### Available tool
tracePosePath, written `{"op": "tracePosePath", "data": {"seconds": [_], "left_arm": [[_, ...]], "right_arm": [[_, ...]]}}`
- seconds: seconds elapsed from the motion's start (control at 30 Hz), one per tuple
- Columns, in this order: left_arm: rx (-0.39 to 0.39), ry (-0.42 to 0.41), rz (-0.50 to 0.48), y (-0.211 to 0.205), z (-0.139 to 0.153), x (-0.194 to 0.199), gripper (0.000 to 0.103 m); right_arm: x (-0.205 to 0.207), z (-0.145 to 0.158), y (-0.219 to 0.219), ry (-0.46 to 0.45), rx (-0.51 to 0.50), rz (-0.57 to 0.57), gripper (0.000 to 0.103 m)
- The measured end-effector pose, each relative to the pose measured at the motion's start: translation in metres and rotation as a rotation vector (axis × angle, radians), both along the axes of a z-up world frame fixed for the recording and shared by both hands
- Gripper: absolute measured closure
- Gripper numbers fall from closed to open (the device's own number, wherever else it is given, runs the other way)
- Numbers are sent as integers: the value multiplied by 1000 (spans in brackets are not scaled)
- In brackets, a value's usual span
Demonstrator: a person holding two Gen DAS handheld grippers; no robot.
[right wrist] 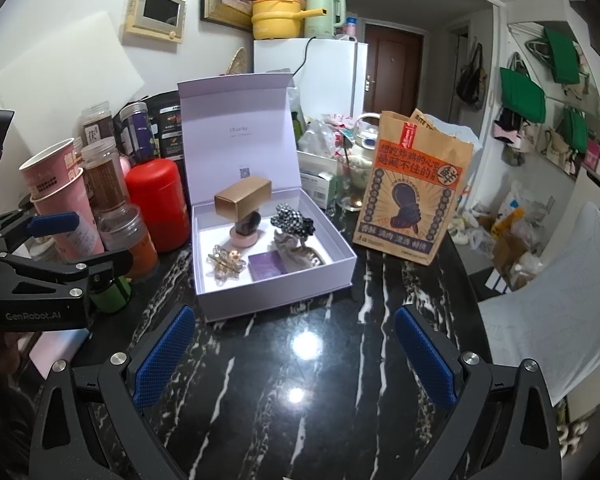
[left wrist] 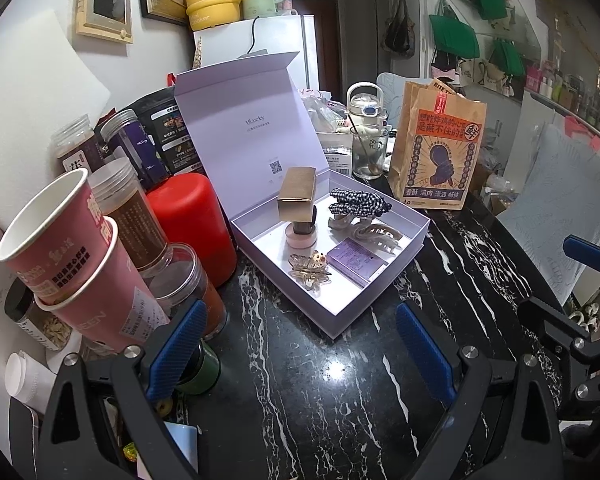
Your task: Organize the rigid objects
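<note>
Lavender gift box [right wrist: 236, 300] holds one gold carton [right wrist: 243, 198], two hair claws [left wrist: 374, 236].

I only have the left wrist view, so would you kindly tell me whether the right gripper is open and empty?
Observer: Yes. The right gripper is wide open over the black marble table, with nothing between its pads.
Operator: Thank you. How does my left gripper look from the side?
Observer: The left gripper is open and empty. Its lower finger overlaps the top of the green jar, but I cannot tell whether they touch.
</note>
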State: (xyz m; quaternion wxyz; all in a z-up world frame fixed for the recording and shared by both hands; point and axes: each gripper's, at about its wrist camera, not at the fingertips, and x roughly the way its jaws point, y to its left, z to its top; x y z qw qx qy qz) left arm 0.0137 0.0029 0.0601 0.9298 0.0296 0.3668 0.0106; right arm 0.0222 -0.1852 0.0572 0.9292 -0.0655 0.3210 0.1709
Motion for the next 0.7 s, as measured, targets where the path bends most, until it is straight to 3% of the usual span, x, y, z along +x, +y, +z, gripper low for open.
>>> {"op": "tracePosePath", "data": {"seconds": [0.7], "left_arm": [[-10,17,-31,-8,-2,-4,6]], "right_arm": [[-9,0,-8,0,1,-23,2]]}}
